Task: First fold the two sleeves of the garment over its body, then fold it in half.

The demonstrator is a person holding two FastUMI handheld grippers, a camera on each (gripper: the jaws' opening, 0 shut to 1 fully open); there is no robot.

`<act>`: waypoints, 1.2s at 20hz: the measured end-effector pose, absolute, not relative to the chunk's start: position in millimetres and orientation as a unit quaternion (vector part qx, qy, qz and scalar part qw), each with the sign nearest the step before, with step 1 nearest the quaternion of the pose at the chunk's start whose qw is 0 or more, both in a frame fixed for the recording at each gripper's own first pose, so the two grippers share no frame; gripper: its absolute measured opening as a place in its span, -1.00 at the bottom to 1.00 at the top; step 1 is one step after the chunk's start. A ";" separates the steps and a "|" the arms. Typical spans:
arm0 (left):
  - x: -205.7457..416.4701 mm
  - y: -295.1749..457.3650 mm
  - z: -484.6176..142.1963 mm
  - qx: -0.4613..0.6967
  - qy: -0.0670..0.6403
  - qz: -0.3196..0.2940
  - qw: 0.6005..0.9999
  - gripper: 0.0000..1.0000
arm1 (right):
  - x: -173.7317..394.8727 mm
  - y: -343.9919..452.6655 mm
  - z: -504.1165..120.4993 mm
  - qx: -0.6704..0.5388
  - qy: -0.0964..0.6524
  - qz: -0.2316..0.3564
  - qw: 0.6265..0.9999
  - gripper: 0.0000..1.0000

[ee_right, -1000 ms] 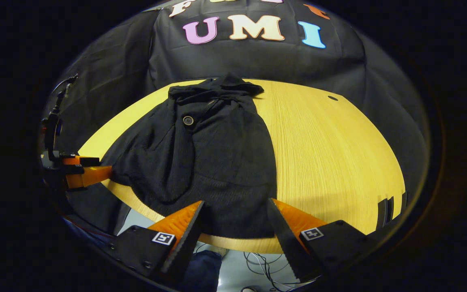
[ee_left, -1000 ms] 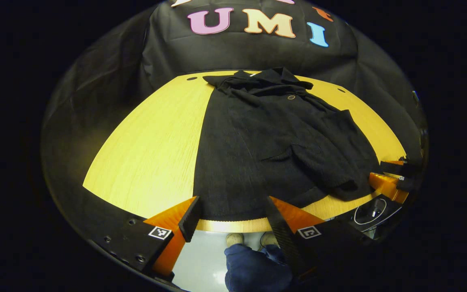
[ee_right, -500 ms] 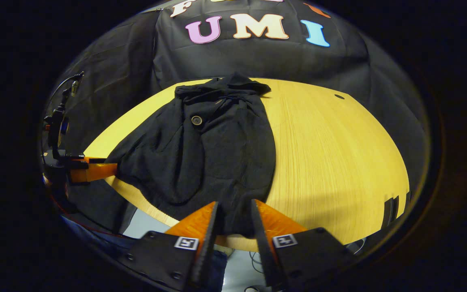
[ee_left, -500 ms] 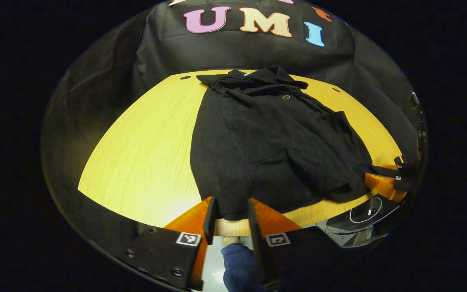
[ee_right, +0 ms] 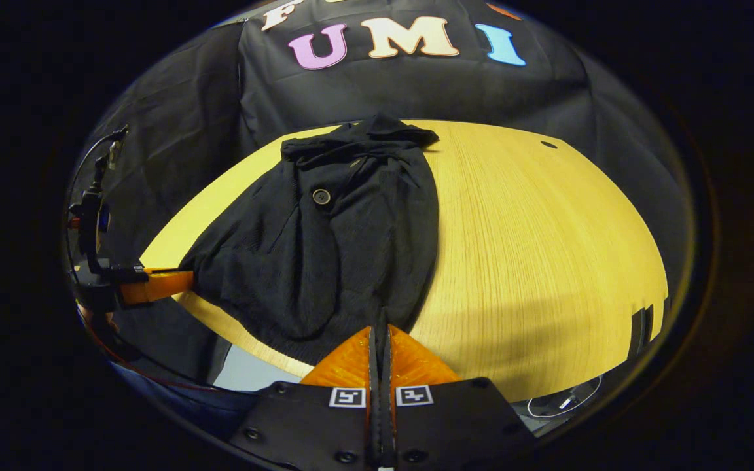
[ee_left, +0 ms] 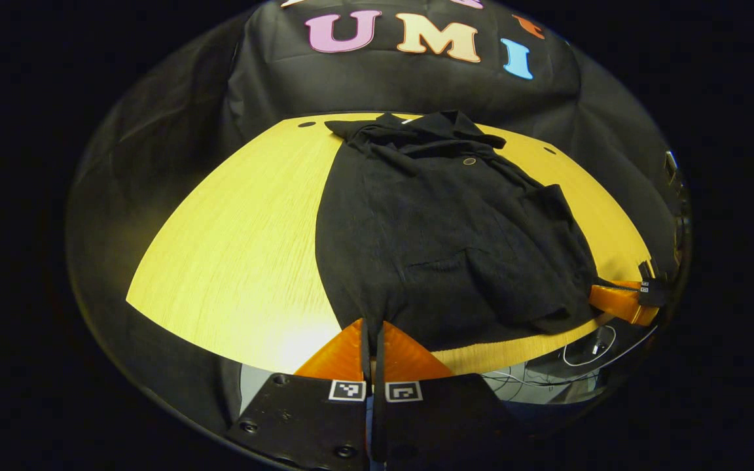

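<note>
Here both hand-held grippers pinch the garment (ee_left: 442, 229) hem.

Black garment (ee_left: 442, 242) on yellow wood-grain table (ee_left: 239, 242).

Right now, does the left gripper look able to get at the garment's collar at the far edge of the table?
Probably not yet: the left gripper is shut on the garment's near hem, while the collar lies across the table, though nothing blocks the way.

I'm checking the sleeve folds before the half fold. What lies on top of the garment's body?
A folded-over sleeve lies across the black garment on the wooden table. Whatever lies beneath that fold is covered.
</note>
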State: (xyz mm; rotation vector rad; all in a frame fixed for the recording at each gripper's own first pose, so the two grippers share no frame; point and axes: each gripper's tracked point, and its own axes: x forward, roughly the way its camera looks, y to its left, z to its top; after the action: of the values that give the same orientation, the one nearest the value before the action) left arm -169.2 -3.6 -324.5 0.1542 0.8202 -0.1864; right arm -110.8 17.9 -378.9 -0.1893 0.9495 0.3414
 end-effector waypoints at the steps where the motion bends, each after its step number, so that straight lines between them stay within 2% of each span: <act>1: -169.2 -3.7 -325.0 0.070 0.404 -0.091 0.907 -1.00 | -110.8 19.7 -377.4 -0.089 0.456 0.167 0.870 -0.95; 2: -168.0 -4.8 -323.8 0.067 0.409 -0.091 0.906 -1.00 | -109.7 22.0 -374.8 -0.084 0.455 0.171 0.870 -1.00; 4: -163.2 -6.1 -313.2 0.063 0.406 -0.090 0.907 -1.00 | -105.1 25.9 -364.5 -0.072 0.449 0.174 0.874 -0.94; 5: -158.5 -8.2 -305.9 0.061 0.401 -0.092 0.909 -1.00 | -101.5 28.5 -358.9 -0.065 0.444 0.175 0.876 -1.00; 6: -152.6 -12.8 -297.5 0.058 0.395 -0.095 0.912 -1.00 | -97.4 32.2 -352.8 -0.057 0.440 0.179 0.878 -0.95; 7: -146.7 -17.0 -289.8 0.058 0.388 -0.100 0.915 -1.00 | -92.0 37.4 -347.5 -0.049 0.435 0.183 0.880 -1.00; 11: -118.0 -29.6 -263.6 0.065 0.360 -0.116 0.923 -1.00 | -67.0 51.3 -328.2 -0.041 0.411 0.196 0.889 -0.95; 21: -25.4 -72.4 -206.9 0.036 0.264 -0.112 0.957 -1.00 | 42.8 87.4 -247.1 -0.049 0.309 0.248 0.917 -0.95; 23: -3.3 -78.7 -195.1 0.035 0.247 -0.114 0.962 -1.00 | 63.0 92.0 -236.1 -0.054 0.296 0.248 0.921 -1.00; 24: 8.0 -81.8 -189.5 0.035 0.240 -0.115 0.963 -1.00 | 72.7 95.4 -231.5 -0.058 0.291 0.248 0.922 -0.96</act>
State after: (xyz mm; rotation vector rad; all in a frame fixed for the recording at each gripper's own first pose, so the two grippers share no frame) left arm 8.0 -81.8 -189.5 0.0704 0.4857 -0.2331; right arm 72.7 95.4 -231.5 -0.1186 0.5973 0.5098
